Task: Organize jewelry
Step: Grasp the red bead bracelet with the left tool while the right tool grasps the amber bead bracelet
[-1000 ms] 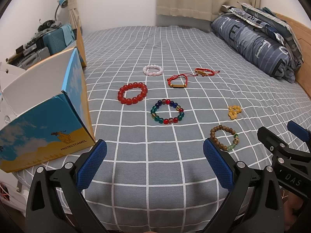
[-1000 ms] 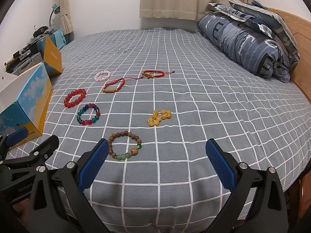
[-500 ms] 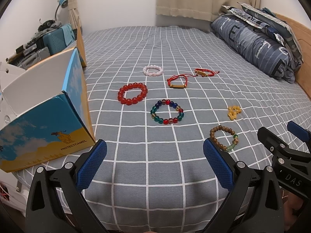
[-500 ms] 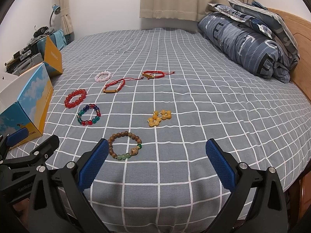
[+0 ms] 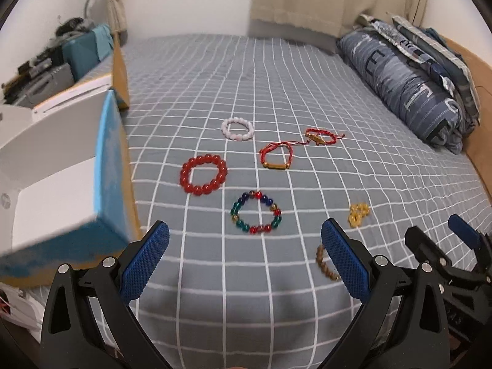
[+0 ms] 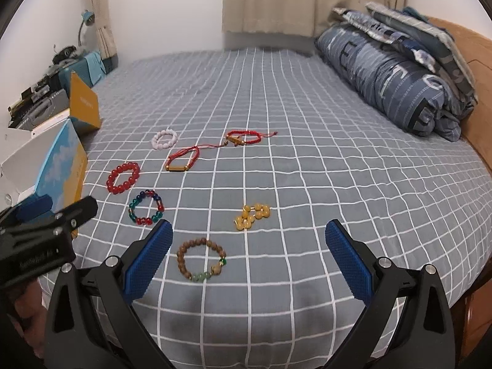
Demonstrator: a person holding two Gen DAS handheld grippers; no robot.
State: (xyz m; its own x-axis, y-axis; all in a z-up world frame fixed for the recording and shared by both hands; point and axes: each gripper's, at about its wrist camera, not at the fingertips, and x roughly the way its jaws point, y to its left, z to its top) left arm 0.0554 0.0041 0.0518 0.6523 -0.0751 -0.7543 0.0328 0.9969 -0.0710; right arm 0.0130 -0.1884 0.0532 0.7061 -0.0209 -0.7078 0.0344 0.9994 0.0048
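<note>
My right gripper [image 6: 247, 256] hangs wide open over the grey checked bedsheet [image 6: 307, 184]. A brown wooden-bead bracelet with green beads [image 6: 201, 259] lies between its blue pads, touching neither. Beyond it I see a yellow bead cluster [image 6: 251, 216], a multicoloured glass-bead bracelet [image 6: 146, 207] and a red round-bead bracelet [image 6: 123, 177].

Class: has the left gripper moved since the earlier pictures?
Yes. The left gripper has moved forward over the bed: its right finger now partly covers the wooden bead bracelet, and the box looms nearer.
</note>
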